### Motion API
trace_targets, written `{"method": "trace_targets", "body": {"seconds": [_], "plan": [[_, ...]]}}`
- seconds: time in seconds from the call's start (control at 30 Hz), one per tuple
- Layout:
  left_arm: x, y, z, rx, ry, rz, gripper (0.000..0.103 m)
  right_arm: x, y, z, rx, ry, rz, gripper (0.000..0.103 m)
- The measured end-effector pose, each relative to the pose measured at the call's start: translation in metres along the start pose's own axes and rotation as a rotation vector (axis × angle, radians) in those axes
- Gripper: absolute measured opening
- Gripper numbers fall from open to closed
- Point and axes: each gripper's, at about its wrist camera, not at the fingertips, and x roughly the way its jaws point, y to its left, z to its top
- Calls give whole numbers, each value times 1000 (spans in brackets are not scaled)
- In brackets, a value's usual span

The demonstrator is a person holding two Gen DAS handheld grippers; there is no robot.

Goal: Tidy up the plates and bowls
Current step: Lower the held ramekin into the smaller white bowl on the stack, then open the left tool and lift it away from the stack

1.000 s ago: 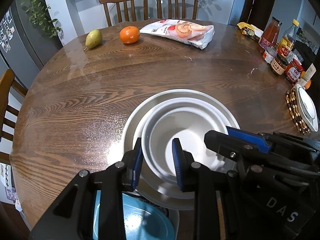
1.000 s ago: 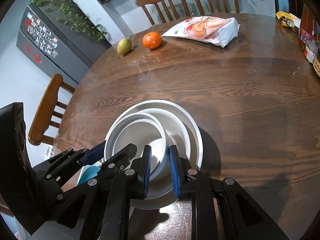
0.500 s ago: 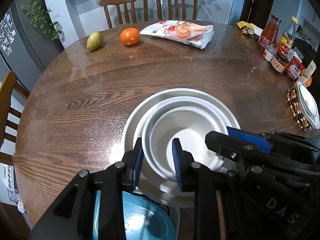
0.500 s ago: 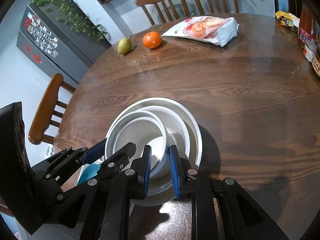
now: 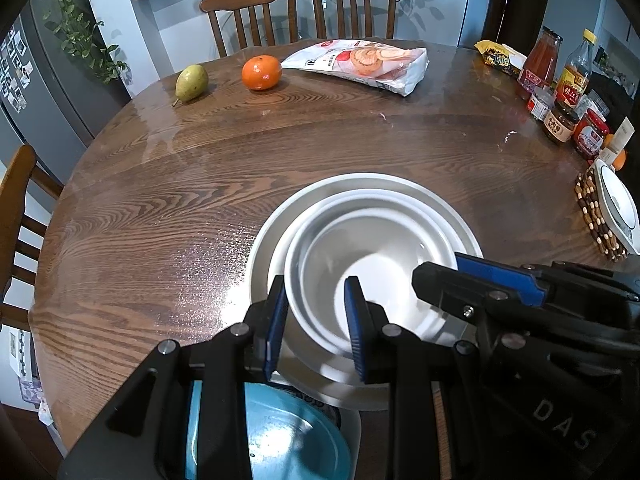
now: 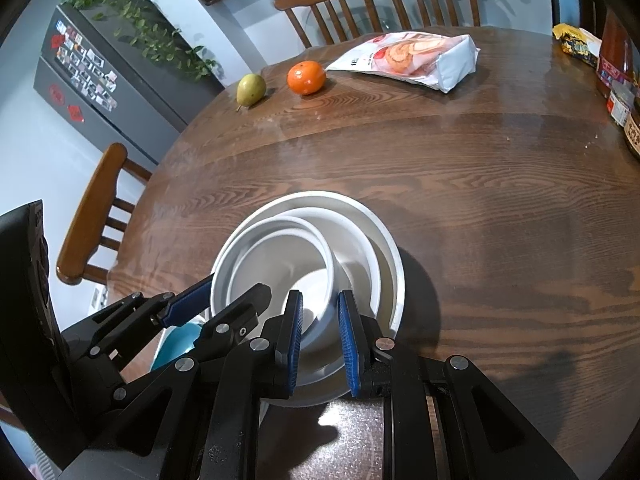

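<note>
Left wrist view looks down on a round wooden desk (image 5: 168, 216) with bold oak grain and a glossy sheen that sparkles near the dishes. Three smooth white bowls are nested there: a wide shallow outer bowl (image 5: 280, 216), a middle bowl (image 5: 424, 220) inside it, and a smaller inner bowl (image 5: 320, 320) that sits tilted toward the near left. The left tool (image 5: 316, 328), black with ribbed blue pads, straddles the near-left rim of the inner bowl, one pad outside the wall and one inside; its pads look clamped on that rim, though the contact itself is hard to make out. Just nearer lies a glossy blue plate (image 5: 288, 436), partly hidden under the tool's body.

In the right wrist view the right tool (image 6: 320, 340) has its blue pads on either side of the near walls of the nested bowls, narrowly apart; whether they press on the ceramic I cannot tell.

At the far side of the desk rest a matte green pear (image 5: 192, 82), a dimpled orange (image 5: 261, 72) and a crinkled plastic snack bag (image 5: 360, 62). Jars and bottles (image 5: 560, 92) crowd the far right edge, beside a beaded wooden trivet (image 5: 592, 212) carrying a white dish (image 5: 618, 204). Slatted wooden chairs (image 5: 300, 12) stand beyond the desk.
</note>
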Motion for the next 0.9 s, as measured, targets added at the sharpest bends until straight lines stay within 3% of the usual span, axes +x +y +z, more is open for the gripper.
{"method": "trace_targets", "body": {"seconds": [0.53, 0.83, 0.9], "plan": [[-2, 0, -2, -2, 0, 14, 25, -1, 1, -1, -1, 0, -9, 22], [-3, 1, -2, -9, 3, 12, 28, -1, -2, -2, 13, 5, -5, 22], [-6, 3, 0, -19, -2, 4, 33, -3, -2, -1, 17, 2, 1, 22]]}}
